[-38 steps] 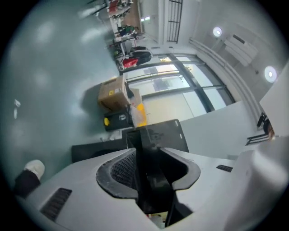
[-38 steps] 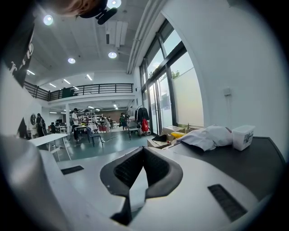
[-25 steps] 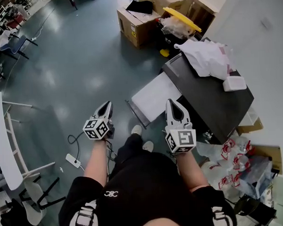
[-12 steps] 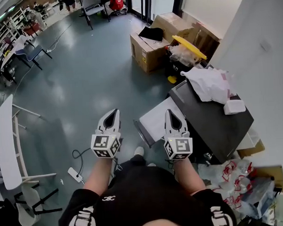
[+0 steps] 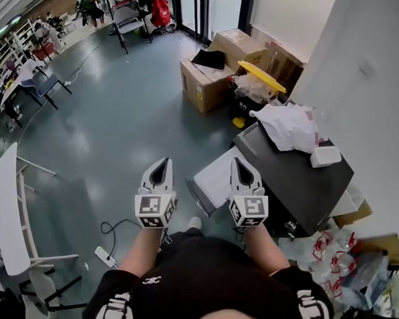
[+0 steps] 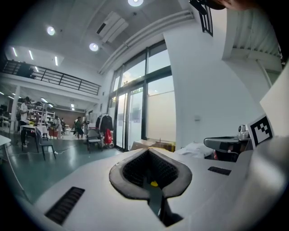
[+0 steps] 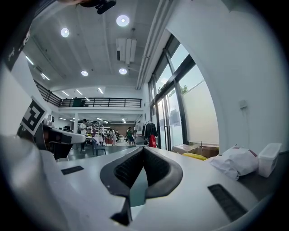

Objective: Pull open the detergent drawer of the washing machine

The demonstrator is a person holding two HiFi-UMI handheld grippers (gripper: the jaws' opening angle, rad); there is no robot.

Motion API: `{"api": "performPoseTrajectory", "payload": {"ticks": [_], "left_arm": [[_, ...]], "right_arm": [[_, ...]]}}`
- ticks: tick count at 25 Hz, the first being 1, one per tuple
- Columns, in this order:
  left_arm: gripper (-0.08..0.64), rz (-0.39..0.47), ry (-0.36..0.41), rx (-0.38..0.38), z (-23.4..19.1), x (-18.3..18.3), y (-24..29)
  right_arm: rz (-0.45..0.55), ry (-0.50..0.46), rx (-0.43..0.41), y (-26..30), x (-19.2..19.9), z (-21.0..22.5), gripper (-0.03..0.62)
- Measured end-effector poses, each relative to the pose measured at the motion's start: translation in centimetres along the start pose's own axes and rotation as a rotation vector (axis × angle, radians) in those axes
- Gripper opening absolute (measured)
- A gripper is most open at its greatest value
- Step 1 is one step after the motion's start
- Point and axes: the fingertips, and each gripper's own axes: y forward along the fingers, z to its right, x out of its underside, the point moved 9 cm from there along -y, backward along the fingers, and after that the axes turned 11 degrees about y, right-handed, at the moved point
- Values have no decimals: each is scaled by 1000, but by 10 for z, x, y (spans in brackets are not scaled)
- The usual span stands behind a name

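Seen from overhead, the washing machine (image 5: 298, 185) stands at two o'clock from the person. It has a dark top with a white bundle (image 5: 286, 126) on the far end, and a white panel (image 5: 216, 174) hangs open at its front. I cannot pick out its detergent drawer. The left gripper (image 5: 162, 165) and right gripper (image 5: 239, 166) hover side by side, touching nothing. In the left gripper view the jaws are pressed together and empty. The right gripper view shows the same, with the bundle at four o'clock.

The washing machine (image 5: 298, 178) hides its front face beneath its dark top.
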Motion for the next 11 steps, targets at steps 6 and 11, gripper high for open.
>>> {"api": "performPoseTrajectory", "payload": {"ticks": [6, 11], "left_arm": [[3, 5, 19, 16, 5, -2, 4], [3, 2, 36, 26, 6, -4, 4]], "right_arm": [[-2, 1, 15, -2, 3, 3, 2], [-7, 15, 25, -2, 4, 3, 2]]}}
